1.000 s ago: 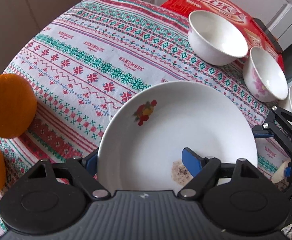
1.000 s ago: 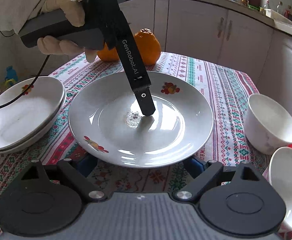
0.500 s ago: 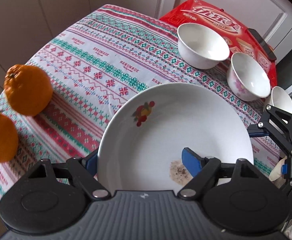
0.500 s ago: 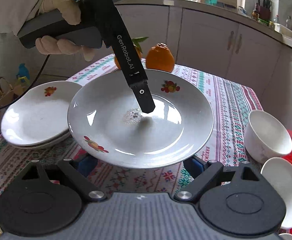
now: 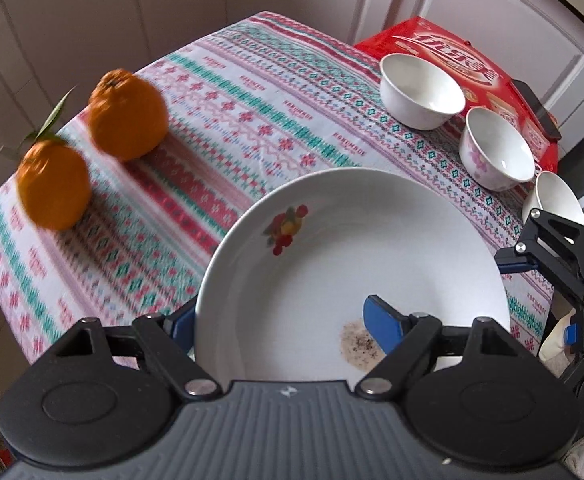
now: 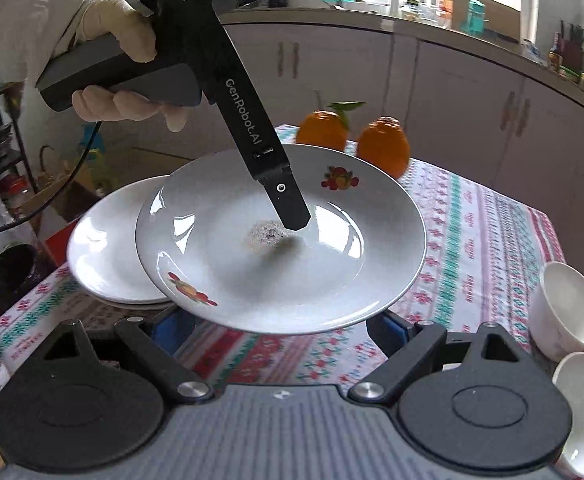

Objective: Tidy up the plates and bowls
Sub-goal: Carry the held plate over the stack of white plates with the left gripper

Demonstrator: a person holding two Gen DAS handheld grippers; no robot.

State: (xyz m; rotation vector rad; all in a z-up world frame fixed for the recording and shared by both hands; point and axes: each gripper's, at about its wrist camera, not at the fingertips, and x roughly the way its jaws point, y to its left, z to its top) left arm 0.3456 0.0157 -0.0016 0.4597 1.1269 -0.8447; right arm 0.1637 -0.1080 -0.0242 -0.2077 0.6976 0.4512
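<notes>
Right now we have the plate [image 5: 352, 240] in the air, off the table [image 5: 251, 80], and it hangs partly over the stack of plates [image 6: 103, 248] that sits at the table edge opposite the bowls. The left gripper [image 5: 277, 320] is clamped on it, one finger lying on the inner face and the other under the rim. That is a single pinch on a wide, glossy dish.

The right gripper [image 6: 277, 326] stands wide with its pads below the plate's near rim. We cannot tell whether they touch it, and they do not clamp it.

Our main worry is slip. The glaze is smooth, the grip sits off-centre, and the plate tilts, so a quick swing could let it pivot or slide out onto the stack and chip both.

A second risk is a crooked landing. If we lower it while it only half overlaps the stack, it could rock and slide off that table edge, with nothing beyond to catch it.

A speckled patch of residue [image 5: 358, 344] lies beside the upper finger and might make the pad skid.

The two oranges [image 5: 125, 114] at the far edge are just behind the plate in the right view, so a wide sweep could nudge them.

The bowls [image 5: 422, 90] stand well apart.
</notes>
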